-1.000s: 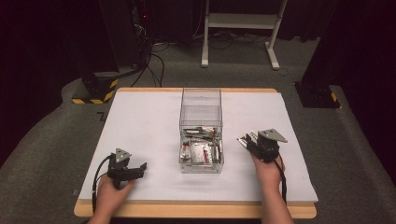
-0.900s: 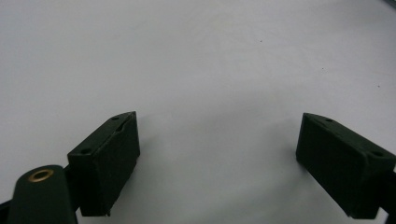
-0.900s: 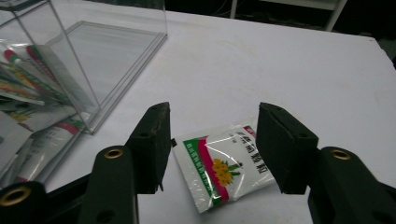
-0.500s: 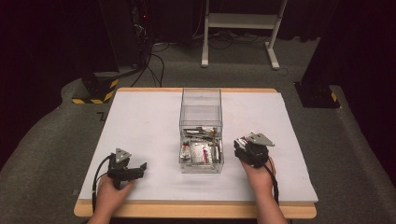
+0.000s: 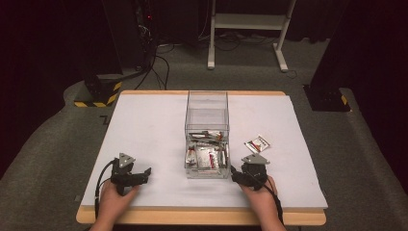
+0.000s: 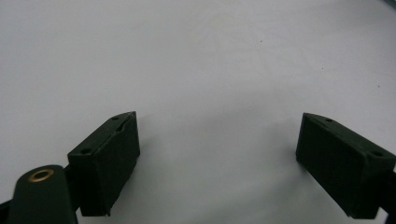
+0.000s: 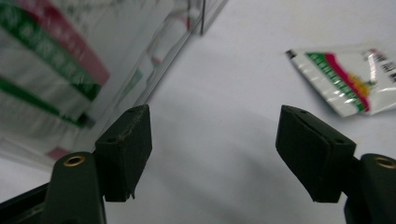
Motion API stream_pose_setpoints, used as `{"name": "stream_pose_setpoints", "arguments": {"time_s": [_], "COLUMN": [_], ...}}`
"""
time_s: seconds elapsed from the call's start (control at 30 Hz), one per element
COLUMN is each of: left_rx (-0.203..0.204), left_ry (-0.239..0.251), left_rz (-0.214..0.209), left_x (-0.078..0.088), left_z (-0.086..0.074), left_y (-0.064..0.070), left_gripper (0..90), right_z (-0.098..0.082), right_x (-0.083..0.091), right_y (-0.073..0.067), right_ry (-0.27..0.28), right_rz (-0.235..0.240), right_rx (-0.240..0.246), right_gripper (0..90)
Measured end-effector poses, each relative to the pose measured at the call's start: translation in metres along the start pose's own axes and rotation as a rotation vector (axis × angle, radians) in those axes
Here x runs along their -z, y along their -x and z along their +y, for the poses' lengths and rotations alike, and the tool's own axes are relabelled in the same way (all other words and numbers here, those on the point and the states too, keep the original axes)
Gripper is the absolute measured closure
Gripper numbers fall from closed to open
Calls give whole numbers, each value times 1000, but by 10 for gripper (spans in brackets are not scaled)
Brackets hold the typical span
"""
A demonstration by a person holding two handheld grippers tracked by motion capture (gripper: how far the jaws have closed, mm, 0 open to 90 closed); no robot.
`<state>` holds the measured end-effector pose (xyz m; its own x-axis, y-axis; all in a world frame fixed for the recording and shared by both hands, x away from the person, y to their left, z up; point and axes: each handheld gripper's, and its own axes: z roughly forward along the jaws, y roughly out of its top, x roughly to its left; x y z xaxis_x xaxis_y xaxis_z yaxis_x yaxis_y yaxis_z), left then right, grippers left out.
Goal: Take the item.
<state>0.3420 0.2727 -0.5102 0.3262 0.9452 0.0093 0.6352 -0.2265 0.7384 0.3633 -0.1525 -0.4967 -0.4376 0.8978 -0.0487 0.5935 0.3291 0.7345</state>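
Note:
A clear plastic box (image 5: 207, 139) stands at the middle of the white table and holds several red, green and white sachets. One more such sachet (image 5: 257, 143) lies flat on the table just right of the box. My right gripper (image 5: 239, 174) sits near the front edge, beside the box's right front corner and nearer me than the loose sachet. Its jaws have just been opening and nothing is between them. In the right gripper view the right gripper (image 7: 215, 154) is open, with the box (image 7: 70, 70) at left and the sachet (image 7: 345, 84) ahead at right. My left gripper (image 5: 143, 174) rests open at front left.
The white mat (image 5: 149, 125) covers a wooden table top (image 5: 202, 217). In the left gripper view the left gripper (image 6: 217, 158) stands over bare white surface (image 6: 210, 60). Dark floor, cables and a white stand lie beyond the far edge.
The right gripper has drawn back toward the near edge and left, jaws spreading wider. The sachet now lies alone on the table where the gripper was. The left gripper stayed put.

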Motion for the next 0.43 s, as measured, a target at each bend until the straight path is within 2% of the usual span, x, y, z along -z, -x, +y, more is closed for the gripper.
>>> {"name": "stream_pose_setpoints", "arguments": {"time_s": [0.03,0.07,0.2,0.43], "left_rx": [0,-2,0,1], "left_ry": [0,0,-1,0], "left_rz": [0,1,0,0], "left_x": [0,0,0,0], "left_z": [0,0,0,0], "left_y": [0,0,0,0], "left_gripper": [137,137,137,137], "right_z": [0,-2,-4,-4], "right_x": [0,-6,-7,-7], "right_y": [0,-2,1,1], "right_ry": [0,-41,-30,-29], "right_rz": [0,6,21,25], "right_rx": [0,13,-17,-16], "right_gripper": [265,231,221,220]}}
